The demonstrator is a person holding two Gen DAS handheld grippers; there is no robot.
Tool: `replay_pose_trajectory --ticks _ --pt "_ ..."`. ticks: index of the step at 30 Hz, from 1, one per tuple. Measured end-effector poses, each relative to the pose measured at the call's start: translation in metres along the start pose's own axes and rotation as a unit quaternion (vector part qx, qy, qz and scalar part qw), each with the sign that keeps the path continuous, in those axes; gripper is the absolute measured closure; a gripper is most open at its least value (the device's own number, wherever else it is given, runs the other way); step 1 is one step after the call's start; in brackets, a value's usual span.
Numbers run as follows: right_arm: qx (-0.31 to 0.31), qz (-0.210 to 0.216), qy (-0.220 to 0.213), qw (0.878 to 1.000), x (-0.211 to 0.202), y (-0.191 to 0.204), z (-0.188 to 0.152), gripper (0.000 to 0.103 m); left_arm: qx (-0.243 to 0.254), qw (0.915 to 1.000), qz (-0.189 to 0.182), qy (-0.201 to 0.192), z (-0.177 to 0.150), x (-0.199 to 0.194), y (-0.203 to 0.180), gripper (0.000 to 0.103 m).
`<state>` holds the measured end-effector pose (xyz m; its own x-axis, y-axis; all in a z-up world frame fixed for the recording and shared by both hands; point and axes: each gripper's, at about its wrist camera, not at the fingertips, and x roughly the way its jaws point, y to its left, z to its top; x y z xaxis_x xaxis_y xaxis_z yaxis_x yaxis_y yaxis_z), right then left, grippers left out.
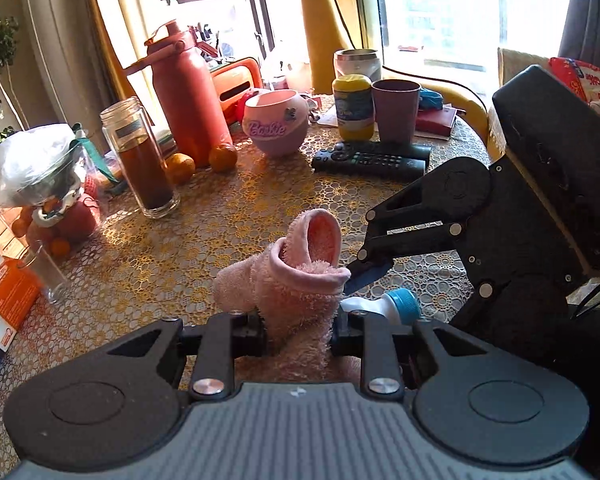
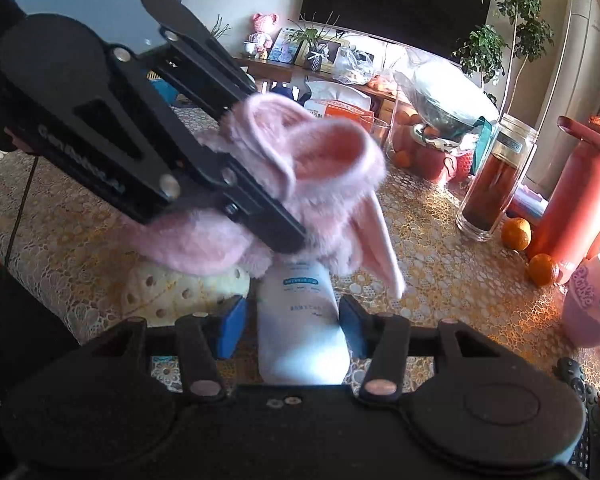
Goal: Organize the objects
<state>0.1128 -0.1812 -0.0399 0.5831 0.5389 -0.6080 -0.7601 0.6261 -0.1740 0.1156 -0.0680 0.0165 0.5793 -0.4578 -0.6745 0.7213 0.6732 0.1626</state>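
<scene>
A fluffy pink sock [image 1: 296, 280] is pinched between the fingers of my left gripper [image 1: 300, 330], its open cuff turned up above the lace tablecloth. In the right wrist view the same sock [image 2: 332, 176] hangs from the left gripper [image 2: 260, 168]. My right gripper [image 2: 292, 324] has its jaws around a white bottle [image 2: 300, 320] but apart from it; its blue cap [image 1: 406, 306] shows in the left wrist view, beside the sock. The right gripper [image 1: 360, 272] reaches in from the right, its fingertip touching the sock's cuff.
The round table [image 1: 240, 200] carries a pink Barbie pot [image 1: 276, 124], two remotes [image 1: 372, 158], a red flask [image 1: 188, 92], a glass jar of dark liquid [image 1: 144, 160], oranges [image 1: 222, 158], cups [image 1: 396, 110] and a bagged bowl [image 1: 32, 168]. A cream holed item [image 2: 180, 284] lies under the sock.
</scene>
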Motion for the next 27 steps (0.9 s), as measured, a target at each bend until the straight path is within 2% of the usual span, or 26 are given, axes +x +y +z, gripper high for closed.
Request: replay_pose_trajectory --ticks 5,12,19,22,27 --pt "-0.002 -0.004 -0.005 1.000 -0.002 0.004 -0.001 0.052 -0.008 0.9998 0.001 0.018 -0.002 0.021 0.003 0.077" --pt "0.021 0.007 -0.017 1.000 -0.007 0.000 -0.002 0.055 -0.050 0.9982 0.020 0.027 -0.012 0.022 0.028 0.077" --pt "0.098 0.016 -0.018 0.995 -0.008 -0.022 -0.005 0.051 -0.077 0.9962 0.033 0.024 -0.025 0.009 0.044 0.077" --pt "0.133 0.041 -0.014 0.990 -0.004 -0.030 -0.010 0.052 -0.092 0.9943 0.044 0.029 -0.031 0.004 0.051 0.077" --pt "0.150 0.062 -0.005 0.987 0.000 -0.028 -0.015 0.052 -0.117 0.9914 0.049 0.029 -0.043 -0.008 0.061 0.077"
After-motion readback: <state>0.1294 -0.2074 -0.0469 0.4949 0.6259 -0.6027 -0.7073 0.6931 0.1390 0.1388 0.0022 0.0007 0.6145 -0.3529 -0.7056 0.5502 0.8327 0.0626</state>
